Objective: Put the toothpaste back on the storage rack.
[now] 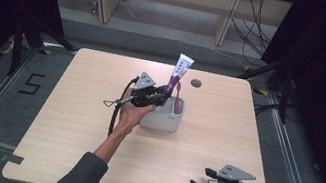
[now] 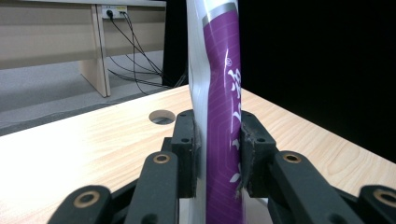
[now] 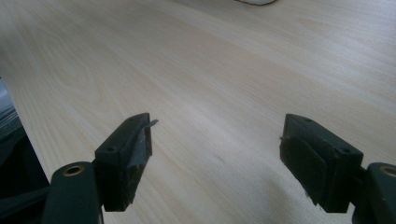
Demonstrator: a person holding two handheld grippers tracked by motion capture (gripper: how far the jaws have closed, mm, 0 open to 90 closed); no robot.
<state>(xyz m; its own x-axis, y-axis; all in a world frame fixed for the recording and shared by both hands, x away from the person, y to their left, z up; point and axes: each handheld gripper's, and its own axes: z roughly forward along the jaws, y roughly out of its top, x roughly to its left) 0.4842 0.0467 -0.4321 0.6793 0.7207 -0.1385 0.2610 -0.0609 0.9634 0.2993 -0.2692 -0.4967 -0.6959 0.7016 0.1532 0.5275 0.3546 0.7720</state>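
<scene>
A purple and white toothpaste tube point(image 1: 178, 74) stands upright over the white cup point(image 1: 164, 117) at the table's middle, its lower end inside the cup. My left gripper point(image 1: 164, 96) is shut on the tube point(image 2: 219, 135), both pads pressing its sides. A pink toothbrush point(image 1: 178, 99) stands in the same cup. My right gripper point(image 1: 200, 178) rests near the table's front right edge, open, with bare tabletop between its jaws point(image 3: 215, 154).
The light wooden table point(image 1: 77, 107) has a round cable hole point(image 1: 196, 83) behind the cup. Dark curtains flank both sides. Wooden furniture legs and cables stand on the floor beyond the far edge.
</scene>
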